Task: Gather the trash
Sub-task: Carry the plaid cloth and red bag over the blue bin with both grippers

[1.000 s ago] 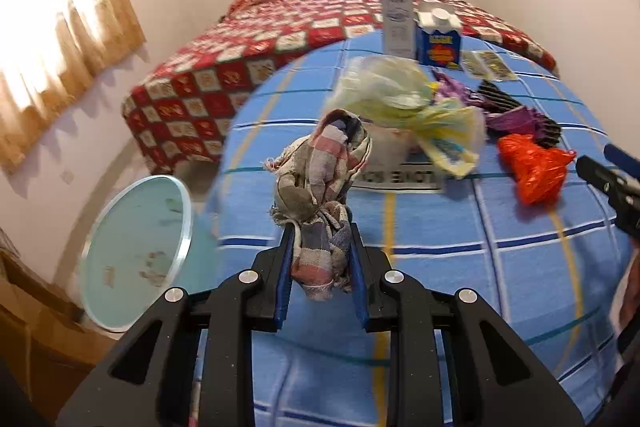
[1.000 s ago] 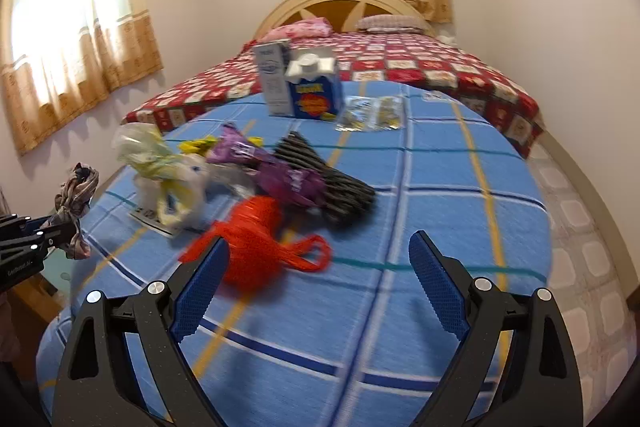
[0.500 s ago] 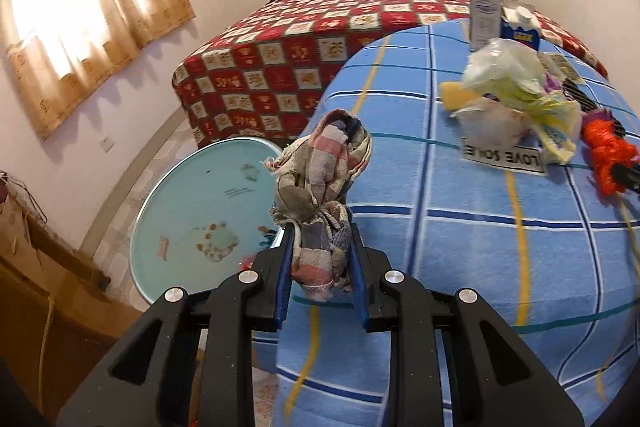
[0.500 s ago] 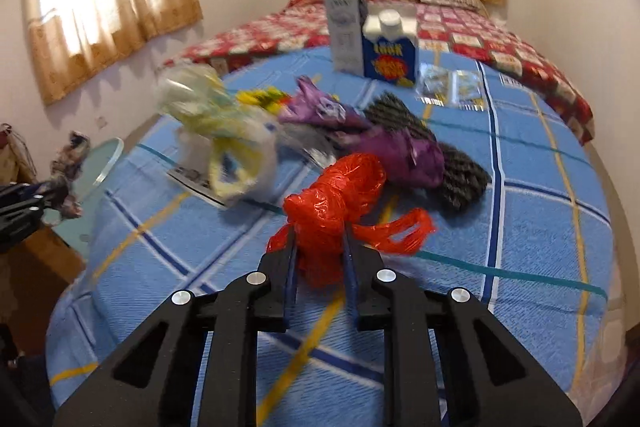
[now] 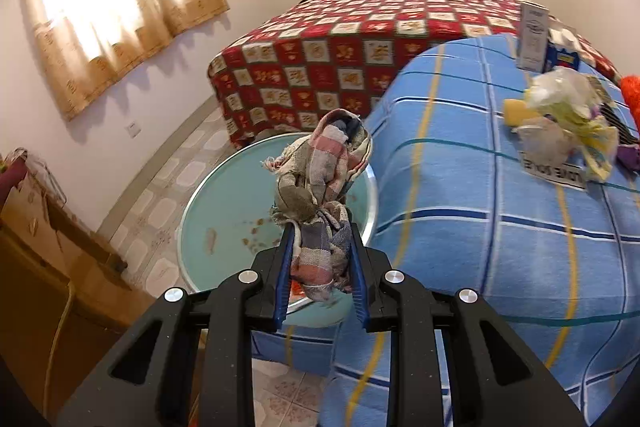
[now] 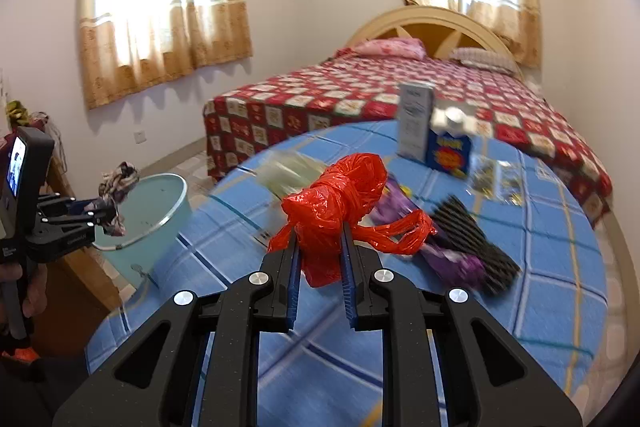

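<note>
My left gripper (image 5: 322, 233) is shut on a crumpled checked rag (image 5: 320, 187) and holds it over the mouth of a pale green round bin (image 5: 216, 203) that stands on the floor beside the table. In the right wrist view the same left gripper (image 6: 108, 217) with the rag (image 6: 118, 187) shows at the left, above the bin (image 6: 160, 211). My right gripper (image 6: 320, 231) is shut on a knotted red plastic bag (image 6: 340, 203), lifted above the blue checked tablecloth (image 6: 540, 307). A tip of the red bag (image 5: 631, 91) shows at the left wrist view's right edge.
On the table lie a clear and yellow plastic bundle (image 5: 568, 119), purple wrappers (image 6: 452, 259), a black ridged piece (image 6: 476, 235), a white carton (image 6: 414, 123), a blue carton (image 6: 450, 147) and foil sachets (image 6: 496, 179). A bed (image 6: 400, 95) stands behind; a wooden cabinet (image 5: 48, 267) is at the left.
The left gripper carried the rag leftward from over the table to above the bin. The right gripper closed on the red bag and lifted it off the cloth.
</note>
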### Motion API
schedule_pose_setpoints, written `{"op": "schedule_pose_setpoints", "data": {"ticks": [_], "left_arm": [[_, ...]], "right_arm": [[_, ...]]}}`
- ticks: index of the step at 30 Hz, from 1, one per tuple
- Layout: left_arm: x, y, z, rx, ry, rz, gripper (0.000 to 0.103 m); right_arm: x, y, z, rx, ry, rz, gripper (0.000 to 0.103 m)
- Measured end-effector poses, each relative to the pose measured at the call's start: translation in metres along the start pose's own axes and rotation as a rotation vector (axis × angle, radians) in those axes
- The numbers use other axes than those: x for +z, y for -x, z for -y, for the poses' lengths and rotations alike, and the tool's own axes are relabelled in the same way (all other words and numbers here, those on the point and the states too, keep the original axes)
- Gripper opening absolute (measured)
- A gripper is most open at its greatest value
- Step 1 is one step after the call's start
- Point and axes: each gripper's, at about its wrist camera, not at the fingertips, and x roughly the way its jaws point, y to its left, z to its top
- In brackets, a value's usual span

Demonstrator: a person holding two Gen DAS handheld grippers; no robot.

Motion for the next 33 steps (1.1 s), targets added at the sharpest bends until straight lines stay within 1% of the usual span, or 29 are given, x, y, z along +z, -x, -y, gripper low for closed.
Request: {"op": "schedule_pose_setpoints", "data": {"ticks": [6, 9, 12, 20, 25, 33], "left_arm": [[-0.002, -0.009, -0.026, 0.035, 0.045, -0.021, 0.025], [-0.003, -0.013, -0.034, 0.049, 0.062, -0.031, 0.025], [-0.004, -0.017, -0.039, 0.055, 0.073, -0.037, 0.025], [-0.001, -0.018, -0.056, 0.099, 0.093, -0.031, 0.025], [0.0, -0.02, -0.068, 0.129, 0.103, -0.031, 0.025], [0.0, -0.02, -0.089, 0.156, 0.136, -0.03, 0.025]], "right_arm": [[0.018, -0.019, -0.032, 0.068, 0.06, 0.025, 0.019], [0.027, -0.03, -0.053, 0.106, 0.092, 0.031, 0.018], [0.035, -0.044, -0.065, 0.142, 0.104, 0.025, 0.019], [0.049, -0.082, -0.1, 0.194, 0.165, 0.004, 0.018], [0.054, -0.099, -0.118, 0.218, 0.19, -0.002, 0.019], [0.058, -0.124, -0.144, 0.248, 0.228, -0.024, 0.019]]}}
